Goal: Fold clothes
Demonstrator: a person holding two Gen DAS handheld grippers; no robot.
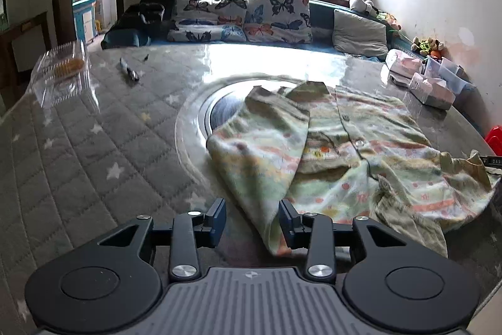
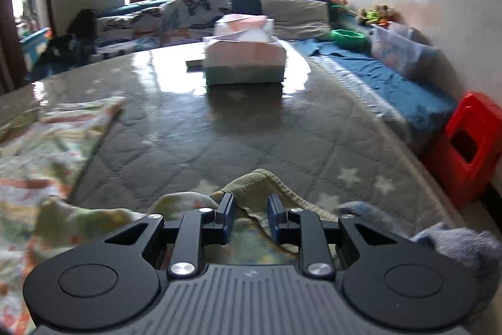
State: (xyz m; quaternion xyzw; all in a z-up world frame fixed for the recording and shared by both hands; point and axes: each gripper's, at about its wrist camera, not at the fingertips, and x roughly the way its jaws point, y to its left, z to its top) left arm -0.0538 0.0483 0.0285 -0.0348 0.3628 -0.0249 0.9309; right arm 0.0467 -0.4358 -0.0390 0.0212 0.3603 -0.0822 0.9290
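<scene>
Left wrist view first: I'm looking down my left gripper, and its jaws are standing moderately apart, pads clear of the cloth. The folded-over sleeve edge of the patterned button-up shirt is lying between the fingers, brushing the right-hand one, but nothing is being pinched. The shirt is lying on the quilted star-print table cover, one side flap already turned in across the front. So I'm judging that this side's fold is laid and I'm letting go of it.

Counting here: one shirt, two butterfly cushions, one grey cushion, one clear plastic clamshell box.

Right wrist view now: my right gripper is sitting low over the ribbed green cuff of the shirt's other sleeve. The jaws are narrow but not shut, and the cuff is lying in the gap; the picture is blurred and I cannot tell if the pads are biting. Next, I reckon, I'm needing a firm pinch on that cuff, then carrying it inward across the shirt body.

Counting here: one tissue box, one red plastic stool, one bluish cloth beside my gripper.
</scene>
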